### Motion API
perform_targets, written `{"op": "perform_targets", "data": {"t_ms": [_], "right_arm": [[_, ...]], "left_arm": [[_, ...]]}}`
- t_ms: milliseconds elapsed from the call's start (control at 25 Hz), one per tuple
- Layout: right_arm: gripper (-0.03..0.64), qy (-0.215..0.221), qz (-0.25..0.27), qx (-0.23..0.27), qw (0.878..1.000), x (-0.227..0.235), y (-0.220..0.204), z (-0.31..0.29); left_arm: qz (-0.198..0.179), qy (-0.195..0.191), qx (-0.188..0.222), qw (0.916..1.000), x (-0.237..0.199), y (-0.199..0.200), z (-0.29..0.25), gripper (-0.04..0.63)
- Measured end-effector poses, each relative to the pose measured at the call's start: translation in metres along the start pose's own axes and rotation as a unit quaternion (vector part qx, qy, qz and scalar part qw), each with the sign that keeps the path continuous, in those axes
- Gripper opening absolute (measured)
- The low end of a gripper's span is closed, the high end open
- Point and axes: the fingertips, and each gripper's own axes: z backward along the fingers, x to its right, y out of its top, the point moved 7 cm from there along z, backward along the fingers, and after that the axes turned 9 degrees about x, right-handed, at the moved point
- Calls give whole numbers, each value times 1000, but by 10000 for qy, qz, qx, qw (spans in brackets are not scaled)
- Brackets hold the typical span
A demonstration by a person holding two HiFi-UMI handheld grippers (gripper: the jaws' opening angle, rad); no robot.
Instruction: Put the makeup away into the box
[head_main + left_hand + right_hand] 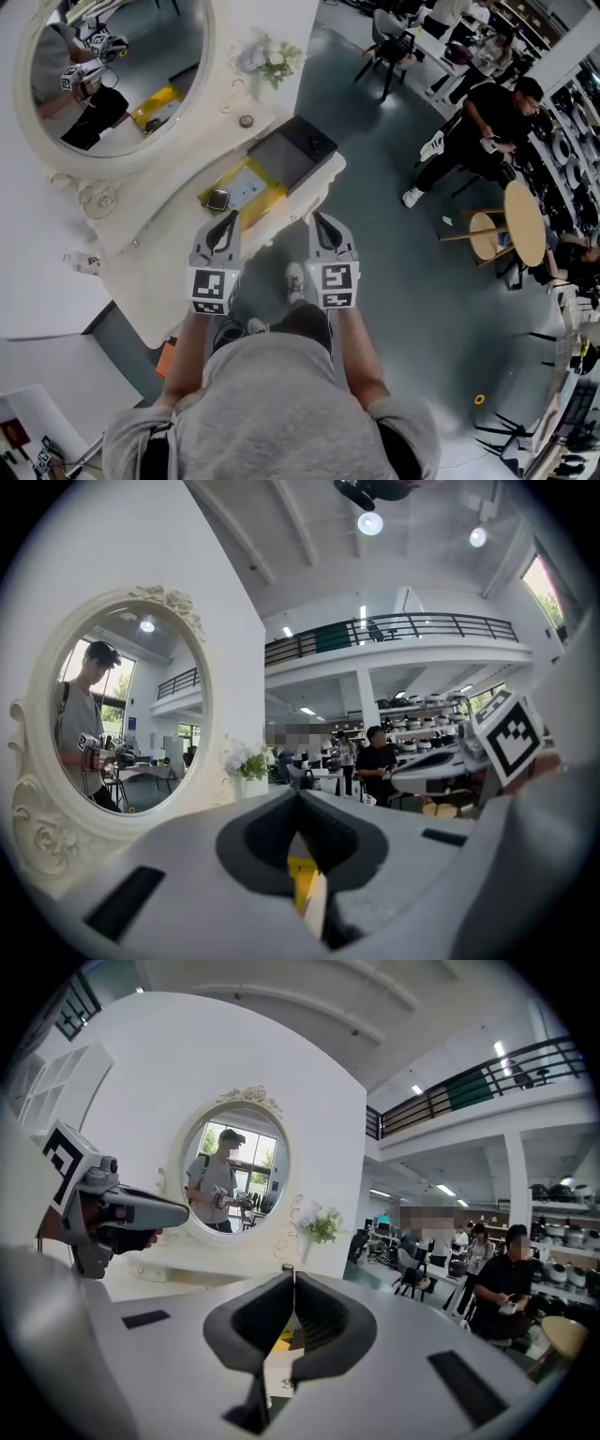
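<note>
Two hand-held grippers, left (228, 220) and right (321, 223): both jaw pairs closed tip to tip, nothing held.

One round compact (217, 199), taken for the makeup: on the yellow tray (272, 195), just ahead of your left hand-held gripper, untouched.

One dark case (286, 157), probably the box: beyond your right hand-held gripper, on the counter (155, 272).

Step in hand: approach, nothing stowed yet.

Next move: spread your left jaws before they reach the compact, then close across it.

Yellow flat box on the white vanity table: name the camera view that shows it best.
Head view: the yellow flat box is seen from above, almost whole, with its outline clear. The left and right gripper views each show only a yellow sliver of it, low in the frame centre.
</note>
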Motion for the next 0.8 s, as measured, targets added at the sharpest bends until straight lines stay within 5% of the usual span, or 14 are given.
{"op": "perform_targets", "data": {"t_ms": [360,800], "right_arm": [[18,-46,-29,-210,9998,67,-28,-55],[18,448,-250,-522,9973,143,-62,-165]], "left_arm": [[124,-69,-92,9999,7,-18,-90,3],[243,367,-573,9974,-5,-49,-199,3]]}}
